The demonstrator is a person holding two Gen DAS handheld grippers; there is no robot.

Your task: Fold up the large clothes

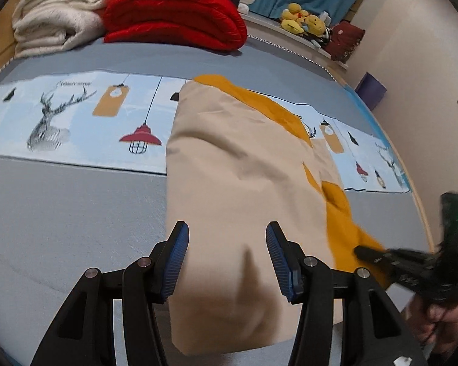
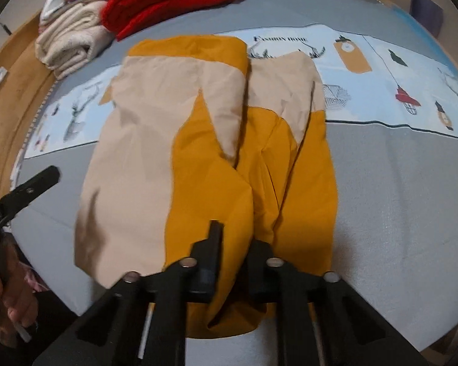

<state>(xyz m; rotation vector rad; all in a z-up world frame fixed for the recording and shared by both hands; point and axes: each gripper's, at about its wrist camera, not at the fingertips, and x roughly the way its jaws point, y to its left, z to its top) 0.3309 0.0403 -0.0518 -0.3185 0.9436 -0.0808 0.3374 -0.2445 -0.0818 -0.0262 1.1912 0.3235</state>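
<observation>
1. A large garment of beige and mustard-yellow cloth (image 2: 180, 140) lay folded lengthwise on the grey bed.
2. Its far end reached across the pale-blue printed band.
3. The beige panels lay on the left, the mustard on the right, with a seam-like crease between the two halves.
</observation>
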